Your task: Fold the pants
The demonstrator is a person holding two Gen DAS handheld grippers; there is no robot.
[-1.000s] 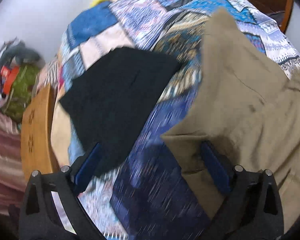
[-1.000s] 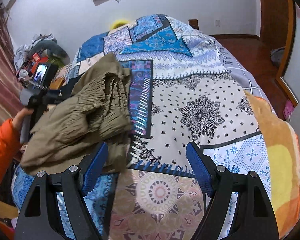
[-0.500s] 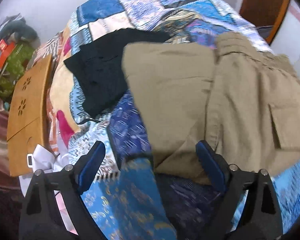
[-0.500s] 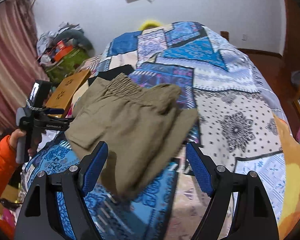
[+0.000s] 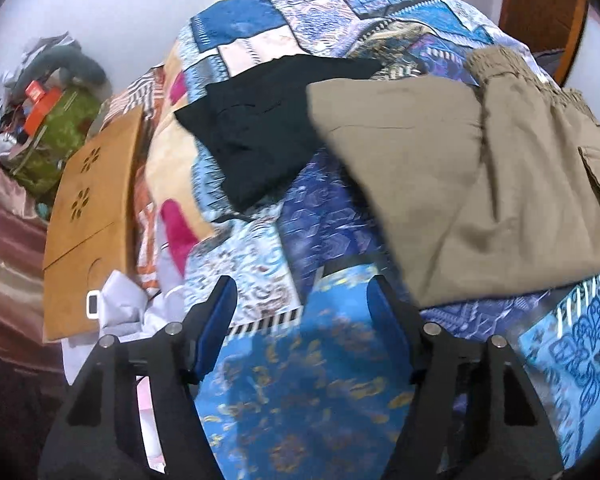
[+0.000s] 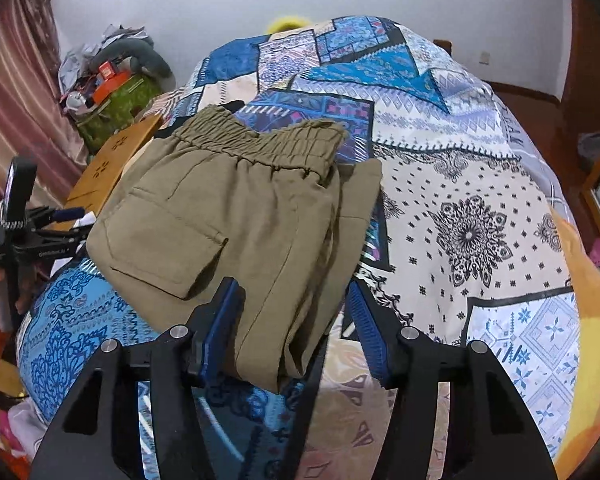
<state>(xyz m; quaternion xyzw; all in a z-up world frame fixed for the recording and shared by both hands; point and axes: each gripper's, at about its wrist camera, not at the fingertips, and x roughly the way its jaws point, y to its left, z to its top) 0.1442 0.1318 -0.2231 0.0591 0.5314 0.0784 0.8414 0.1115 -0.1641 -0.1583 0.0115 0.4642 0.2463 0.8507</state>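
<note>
on the far left of the right wrist view, the left gripper (image 6: 66,216) sits just off the bed's edge, and in its own view its fingers (image 5: 216,312) are spread apart over bare blue bedspread (image 5: 308,380), nothing between them. moving right, there are the olive pants (image 6: 240,232), folded into a compact stack lying flat on the bedspread (image 6: 480,208), elastic waistband at the far end, long axis running from the waistband toward the camera, cargo pocket flap facing up on the left half. the near folded end comes right down between the right gripper (image 6: 296,328) fingers, which stand apart on either side of the cloth, the left finger (image 6: 220,328) at the fabric's edge; whether it actually touches, can't tell. in the left wrist view the pants (image 5: 480,184) lie ahead and to the right of the fingers, with a black garment (image 5: 260,132) just beside them on the left, edges touching or overlapping.
</note>
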